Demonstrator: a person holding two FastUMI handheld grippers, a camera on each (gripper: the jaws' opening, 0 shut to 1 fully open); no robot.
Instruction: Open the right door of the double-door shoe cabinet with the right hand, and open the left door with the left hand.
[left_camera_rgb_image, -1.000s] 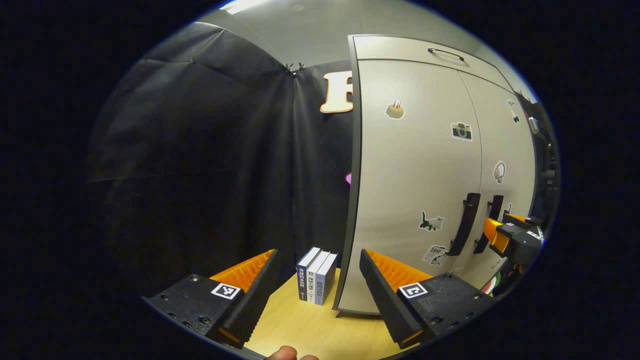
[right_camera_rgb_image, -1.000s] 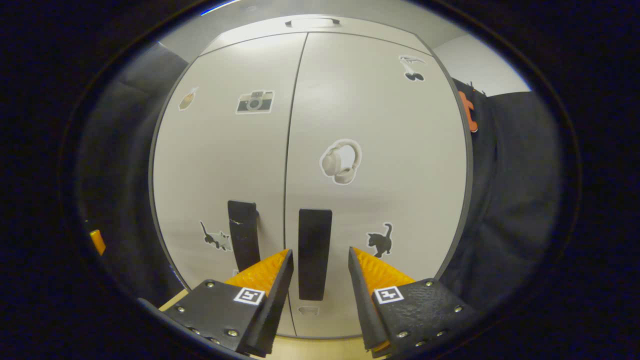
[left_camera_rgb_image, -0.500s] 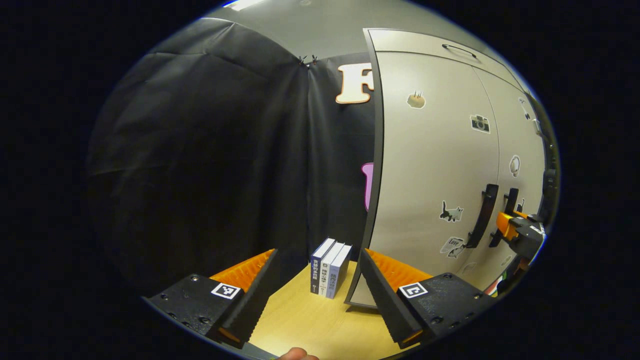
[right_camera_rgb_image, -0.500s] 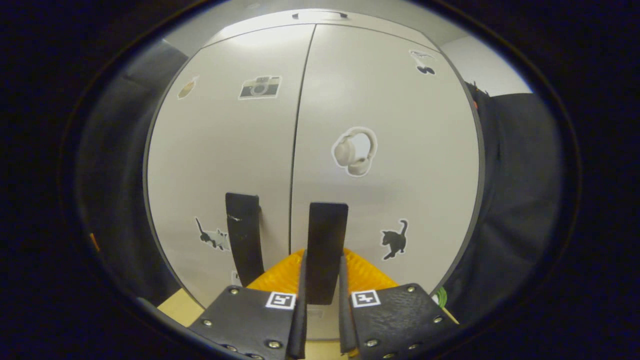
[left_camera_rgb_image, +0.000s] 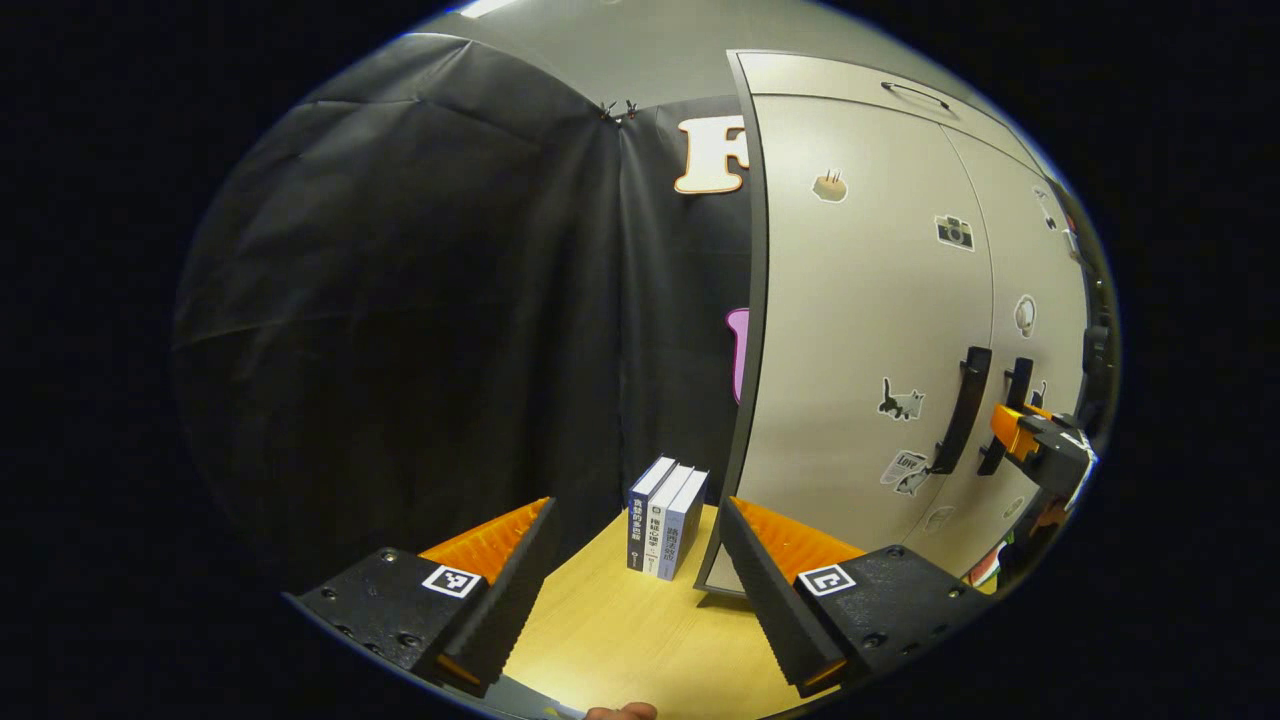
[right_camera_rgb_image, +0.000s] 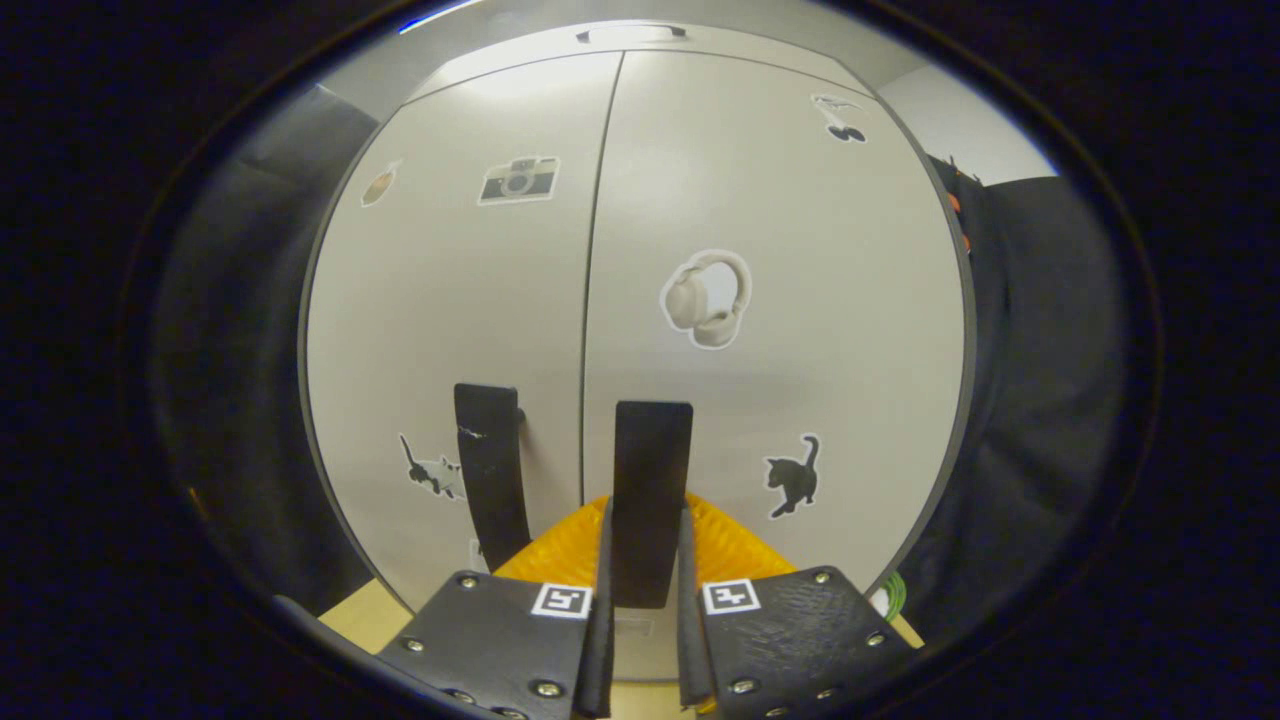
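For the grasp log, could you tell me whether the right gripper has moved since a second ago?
Yes. The right gripper came forward and shut on the right door's handle, which earlier stood between its open fingers.

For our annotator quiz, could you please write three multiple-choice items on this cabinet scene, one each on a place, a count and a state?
1. Where do the books stand?
A. On the wooden tabletop, left of the shoe cabinet
B. On top of the cabinet
C. Between the right gripper's jaws

2. How many books stand there?
A. One
B. Three
C. Five

3. What is the state of the right gripper?
A. Wide open, away from both handles
B. Shut on the left door's handle
C. Shut on the right door's handle

Answers:
1 A, since the left gripper view shows them upright on the tabletop beside the cabinet's left edge.
2 B, since three spines stand side by side.
3 C, since in the right gripper view both fingers press the handle just right of the seam between the closed doors.
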